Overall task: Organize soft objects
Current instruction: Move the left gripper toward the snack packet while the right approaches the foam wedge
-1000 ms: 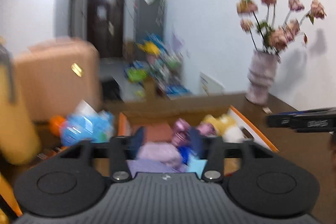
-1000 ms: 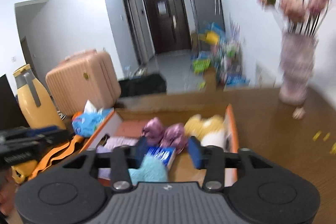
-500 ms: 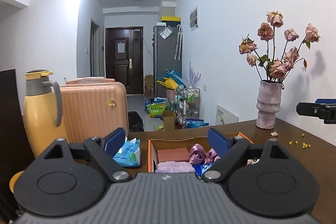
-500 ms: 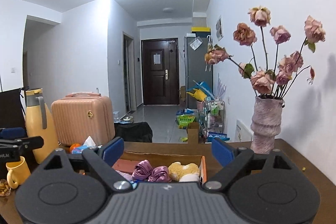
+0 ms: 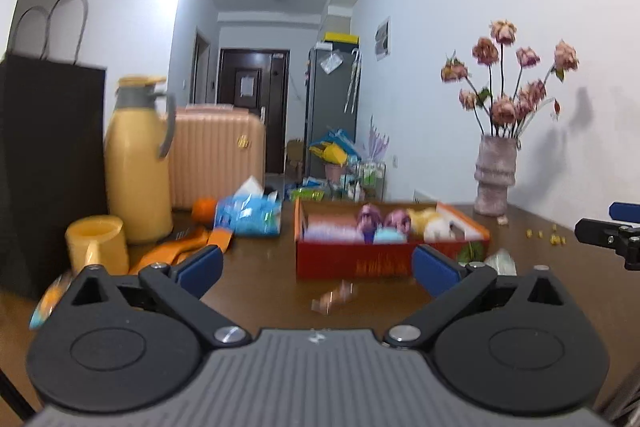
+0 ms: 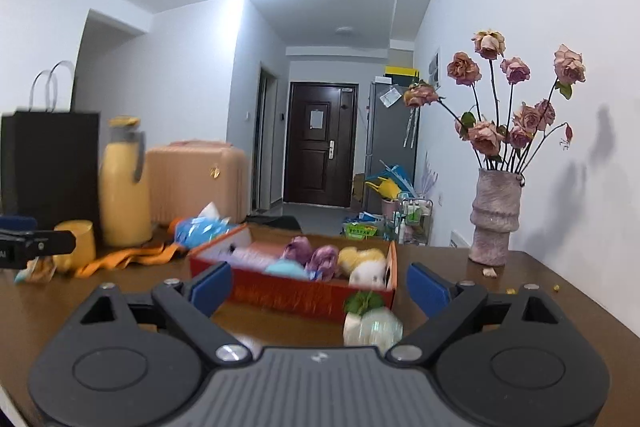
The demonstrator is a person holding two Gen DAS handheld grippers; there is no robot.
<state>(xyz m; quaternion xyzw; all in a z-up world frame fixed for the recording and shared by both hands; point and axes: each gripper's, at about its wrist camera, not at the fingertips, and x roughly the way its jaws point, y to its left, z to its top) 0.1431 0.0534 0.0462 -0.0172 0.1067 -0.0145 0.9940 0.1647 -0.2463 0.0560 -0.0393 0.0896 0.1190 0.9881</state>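
An orange-red cardboard box (image 5: 360, 261) (image 6: 288, 293) stands on the brown table and holds the soft things: purple fabric bows (image 5: 380, 219) (image 6: 312, 255), a yellow and white plush (image 5: 430, 223) (image 6: 364, 265), a light blue piece and pink folded cloth (image 5: 328, 231). My left gripper (image 5: 316, 267) hangs back from the box, its jaws opening with nothing between them. My right gripper (image 6: 319, 287) is also short of the box, its jaws opening and empty. A whitish bundle with green leaves (image 6: 372, 325) (image 5: 500, 261) lies in front of the box's right corner.
At the left stand a black paper bag (image 5: 44, 167), a yellow thermos (image 5: 138, 163), a yellow mug (image 5: 96, 247), an orange strap (image 5: 180, 247) and a blue tissue pack (image 5: 248, 215). A vase of dried roses (image 6: 494, 223) is at the right. A small wrapper (image 5: 332, 301) lies before the box.
Both grippers have drawn back from right over the box to well in front of it and a little lower. Their jaws have spread wide. The soft things stay in the box.
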